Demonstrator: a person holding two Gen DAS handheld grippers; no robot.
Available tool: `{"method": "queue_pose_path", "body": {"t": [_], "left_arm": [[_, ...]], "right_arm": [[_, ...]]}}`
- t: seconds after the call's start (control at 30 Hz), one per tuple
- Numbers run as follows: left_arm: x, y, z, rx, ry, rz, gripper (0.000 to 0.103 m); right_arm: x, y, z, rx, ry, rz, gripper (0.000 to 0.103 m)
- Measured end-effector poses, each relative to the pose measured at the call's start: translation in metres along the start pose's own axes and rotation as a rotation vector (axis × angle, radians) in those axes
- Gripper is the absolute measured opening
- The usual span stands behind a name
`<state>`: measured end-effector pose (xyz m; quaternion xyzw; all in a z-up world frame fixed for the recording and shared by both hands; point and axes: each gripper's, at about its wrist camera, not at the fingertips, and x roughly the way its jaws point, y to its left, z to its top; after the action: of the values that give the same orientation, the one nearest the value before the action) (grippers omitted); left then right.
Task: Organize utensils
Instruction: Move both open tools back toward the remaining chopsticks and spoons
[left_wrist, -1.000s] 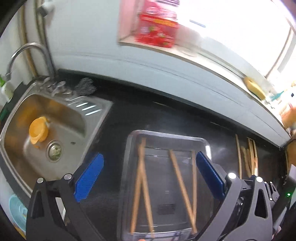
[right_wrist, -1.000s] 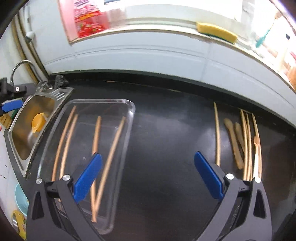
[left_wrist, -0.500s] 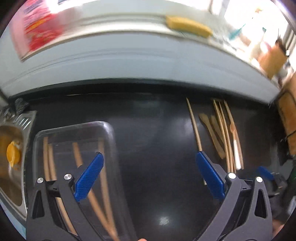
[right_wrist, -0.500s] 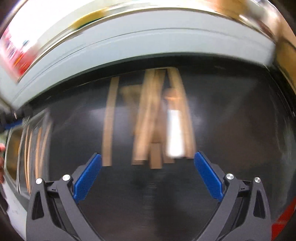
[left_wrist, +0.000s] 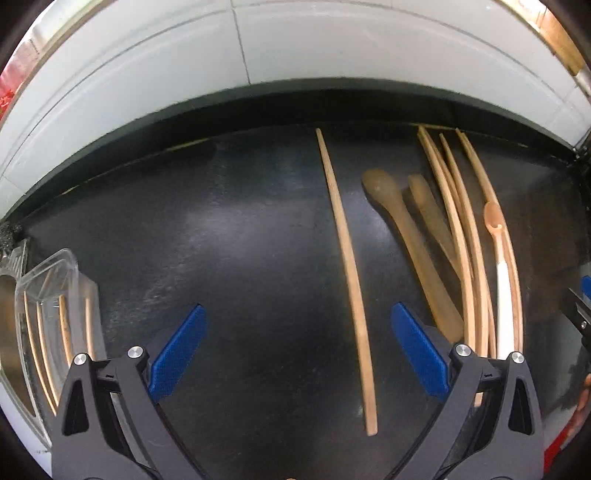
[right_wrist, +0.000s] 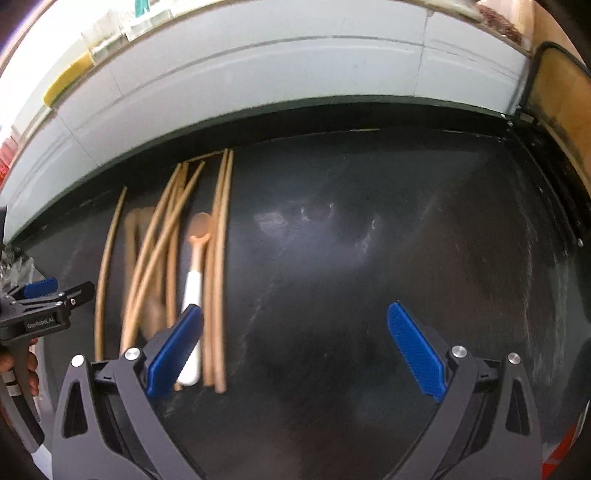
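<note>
Both tongs are standing wide open and holding nothing. Left gripper (left_wrist: 295, 352) is hovering low over the black counter (left_wrist: 229, 258), its blue pads (left_wrist: 177, 350) filling the lower part of the left wrist view. A lone chopstick (left_wrist: 349, 280) is lying on the counter and running down the frame between the spread jaws, closer to the right pad and touching neither.

Right gripper (right_wrist: 293, 350) is hanging over the counter (right_wrist: 369, 258) too, with only bare surface between its jaws. Its left pad (right_wrist: 173, 350) is overlapping the near ends of the utensil pile (right_wrist: 177, 266) at centre left of the right wrist view; contact cannot be told.

In the left wrist view, that pile is lying at right of frame: two wooden spoons (left_wrist: 410, 251), several chopsticks (left_wrist: 465, 251) and a small white-handled spoon (left_wrist: 498, 266). At the left edge, a clear tray (left_wrist: 48, 291) is holding more chopsticks (left_wrist: 64, 328).

Only the left wrist view is showing the tray. Only the right wrist view is showing the left gripper from the side (right_wrist: 44, 299), at the left edge, with the person's hand (right_wrist: 26, 365) on its handle.
</note>
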<state>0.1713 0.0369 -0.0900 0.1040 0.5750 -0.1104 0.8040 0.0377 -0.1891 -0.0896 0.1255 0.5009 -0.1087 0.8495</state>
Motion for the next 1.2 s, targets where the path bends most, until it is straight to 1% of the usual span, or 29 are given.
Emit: {"method": "queue_pose_path", "body": {"t": [0.13,0.27,0.3,0.43,0.5,0.53,0.6,0.67,0.8,0.87,1.0,1.1,1.2], "left_arm": [[0.014,-0.005,0.004,-0.015,0.021,0.021,0.098],[0.025,-0.007,0.007,-0.020,0.040,0.039,0.098],[0.026,-0.006,0.008,-0.031,0.035,0.039,0.098],[0.029,-0.006,0.014,-0.031,0.036,0.042,0.098],[0.030,-0.006,0.015,-0.030,0.040,0.042,0.098],[0.033,-0.007,0.019,-0.031,0.043,0.040,0.098],[0.035,-0.002,0.027,-0.035,0.047,0.036,0.098],[0.036,0.002,0.027,-0.046,0.047,0.032,0.098],[0.036,0.013,0.031,-0.046,0.038,0.033,0.098],[0.037,0.009,0.030,-0.041,0.033,0.041,0.098],[0.039,0.009,0.035,-0.046,0.034,0.040,0.098],[0.039,0.008,0.033,-0.054,0.036,0.035,0.098],[0.038,0.008,0.030,-0.035,0.029,0.042,0.098]], "right_arm": [[0.021,-0.004,0.008,-0.028,0.045,0.034,0.097],[0.030,0.004,0.017,-0.052,0.048,0.043,0.097],[0.033,0.007,0.019,-0.065,0.051,0.050,0.097],[0.045,0.021,0.025,-0.120,0.081,0.041,0.097],[0.052,0.025,0.028,-0.152,0.088,0.007,0.097],[0.055,0.026,0.030,-0.162,0.084,0.005,0.097],[0.057,0.022,0.033,-0.138,0.086,0.010,0.097],[0.057,0.015,0.035,-0.103,0.091,0.024,0.097],[0.059,0.011,0.040,-0.119,0.088,0.011,0.097],[0.060,0.013,0.041,-0.134,0.093,0.000,0.097],[0.057,0.015,0.043,-0.096,0.091,0.043,0.097],[0.059,0.022,0.044,-0.151,0.092,0.023,0.097],[0.061,0.021,0.046,-0.155,0.094,0.032,0.097]]}}
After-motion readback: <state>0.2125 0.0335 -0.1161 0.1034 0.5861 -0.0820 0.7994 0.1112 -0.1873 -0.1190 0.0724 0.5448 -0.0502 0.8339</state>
